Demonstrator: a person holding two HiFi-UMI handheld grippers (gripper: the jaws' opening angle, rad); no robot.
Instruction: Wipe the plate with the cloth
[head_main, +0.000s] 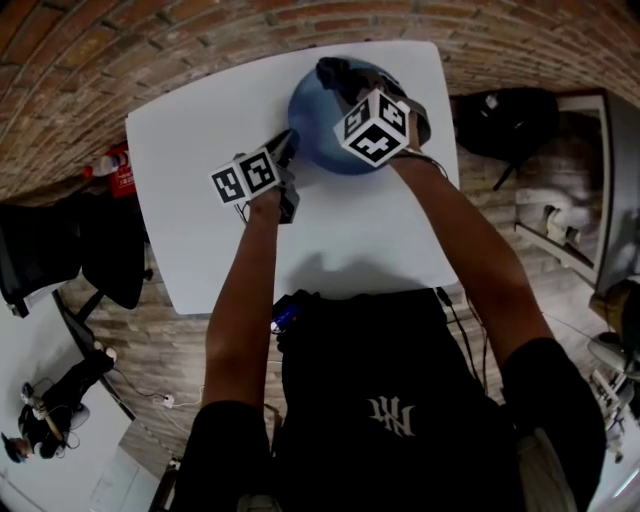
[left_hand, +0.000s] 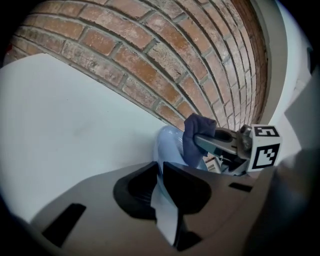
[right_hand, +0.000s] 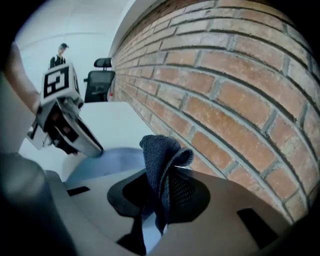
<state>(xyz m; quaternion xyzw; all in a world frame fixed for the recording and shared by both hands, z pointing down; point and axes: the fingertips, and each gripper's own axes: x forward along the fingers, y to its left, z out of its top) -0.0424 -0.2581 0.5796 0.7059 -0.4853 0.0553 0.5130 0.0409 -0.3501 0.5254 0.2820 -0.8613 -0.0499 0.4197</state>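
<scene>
Left gripper (left_hand: 161, 170) pinching blue plate (head_main: 315, 115) rim, right gripper (right_hand: 162, 172) clamped on dark cloth (right_hand: 157, 155) over plate, white desk (head_main: 200, 150) underneath.

Counter (head_main: 190, 190) bare along near edge and out to both left corners: free passage for me there. Brick wall (head_main: 180, 40) runs close behind far edge, little room. Plate (head_main: 315, 140) sits at far edge. My left gripper (head_main: 289, 150) clamps plate's left rim, blocking that side. My right gripper (head_main: 338, 78), with cloth (head_main: 330, 68), hangs over plate near wall.
</scene>
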